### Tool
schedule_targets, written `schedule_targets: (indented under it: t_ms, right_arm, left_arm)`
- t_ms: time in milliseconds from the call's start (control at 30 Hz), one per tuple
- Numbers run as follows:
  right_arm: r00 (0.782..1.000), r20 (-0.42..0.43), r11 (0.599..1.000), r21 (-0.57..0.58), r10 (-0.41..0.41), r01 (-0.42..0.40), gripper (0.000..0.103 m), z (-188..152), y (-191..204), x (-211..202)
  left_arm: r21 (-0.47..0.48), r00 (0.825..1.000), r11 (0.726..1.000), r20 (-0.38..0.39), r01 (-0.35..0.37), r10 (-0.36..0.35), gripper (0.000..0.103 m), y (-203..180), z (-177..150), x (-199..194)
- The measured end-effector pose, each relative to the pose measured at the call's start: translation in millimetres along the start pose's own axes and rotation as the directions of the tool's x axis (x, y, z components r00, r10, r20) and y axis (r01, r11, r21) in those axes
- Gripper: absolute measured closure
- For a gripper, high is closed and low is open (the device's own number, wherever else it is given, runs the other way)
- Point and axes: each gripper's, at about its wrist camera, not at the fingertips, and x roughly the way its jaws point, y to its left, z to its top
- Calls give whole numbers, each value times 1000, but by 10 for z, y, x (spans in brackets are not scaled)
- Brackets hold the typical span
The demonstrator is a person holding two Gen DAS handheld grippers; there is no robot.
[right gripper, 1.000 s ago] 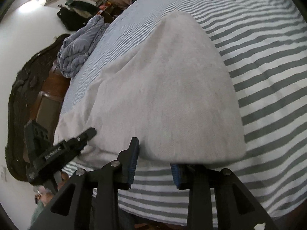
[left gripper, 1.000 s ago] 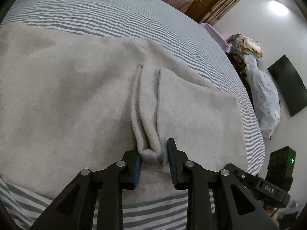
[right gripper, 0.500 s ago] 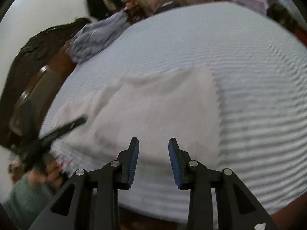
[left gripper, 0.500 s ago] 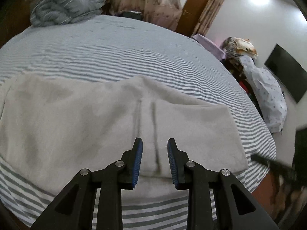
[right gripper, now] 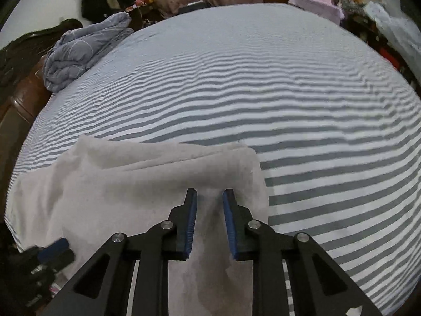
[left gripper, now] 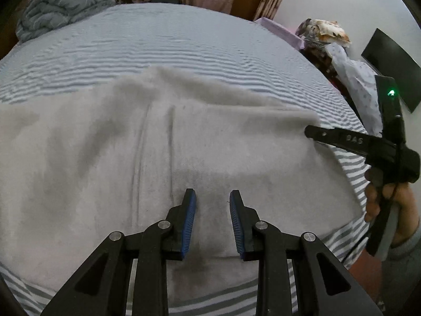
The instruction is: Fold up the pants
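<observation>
Light grey pants (left gripper: 105, 158) lie folded and flat near the front edge of the striped bed (left gripper: 184, 47). My left gripper (left gripper: 212, 191) hovers over their middle, open, with no cloth between the blue pads. In the right wrist view the pants (right gripper: 131, 184) fill the lower left, their folded end reaching just past my right gripper (right gripper: 210, 190). Its jaws are closing above the cloth with a gap still showing and nothing pinched. The left wrist view shows the right gripper (left gripper: 311, 132) held by a hand (left gripper: 394, 205) at the pants' right end.
A bundled blue-grey quilt (right gripper: 79, 52) sits at the far left corner by the dark wooden headboard (right gripper: 21, 100). Piled clothes (left gripper: 323, 31) and a wall screen (left gripper: 389, 63) stand beyond the bed's right side. Striped sheet (right gripper: 289, 92) stretches bare behind the pants.
My left gripper has let go of the cloth fold it pinched and drawn back above the pants. My right gripper left the pants' front edge, swung round, and its jaws narrowed.
</observation>
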Motion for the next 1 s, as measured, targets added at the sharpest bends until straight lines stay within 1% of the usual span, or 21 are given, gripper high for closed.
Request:
schedule_targets:
  t_ms: [100, 167, 233, 367, 467, 533, 633, 833, 900, 933, 967, 1000]
  right_arm:
    - [1000, -4, 1000, -30, 2, -2, 83, -133, 14, -69]
    - [1000, -10, 999, -54, 2, -3, 83, -300, 28, -153]
    - [1000, 2, 997, -74, 1, -1, 83, -482, 23, -281]
    - [1000, -18, 998, -58, 18, -19, 83, -829, -11, -469]
    - [1000, -8, 997, -84, -3, 2, 83, -1015, 19, -550]
    - [1000, -5, 996, -92, -13, 13, 83, -1045, 38, -542]
    - [1000, -17, 997, -75, -14, 12, 83, -983, 55, -480]
    - [999, -40, 998, -65, -12, 9, 83, -922, 22, -470]
    - [999, -45, 998, -57, -13, 11, 81, -903, 31, -496]
    - [999, -46, 999, -51, -7, 5, 78, -888, 43, -521]
    - [999, -45, 999, -48, -1, -1, 77, -872, 58, -537]
    - [999, -43, 999, -42, 8, -10, 76, -852, 64, -555]
  left_arm:
    - [21, 1000, 1000, 15, -9, 9, 75, -11, -27, 9]
    - [33, 1000, 999, 19, -21, 20, 75, -26, -36, 14]
    - [37, 999, 999, 24, -25, 24, 75, -17, -46, 16]
    - [27, 999, 999, 31, -22, 21, 75, 9, -70, 3]
    - [24, 999, 999, 34, -24, 24, 75, 20, -67, 6]
    - [30, 999, 999, 34, -34, 33, 75, 2, -63, 9]
    - [30, 998, 998, 36, -48, 47, 75, -17, -73, -37]
    - [-19, 1000, 1000, 27, -4, 5, 74, 106, -88, -234]
    - [-35, 999, 999, 35, 2, -1, 67, 176, -100, -347]
    - [-49, 999, 999, 49, 11, -9, 58, 251, -113, -446]
    - [-65, 998, 998, 65, 19, -15, 50, 318, -113, -522]
    - [-82, 997, 996, 79, 25, -18, 48, 391, -125, -603]
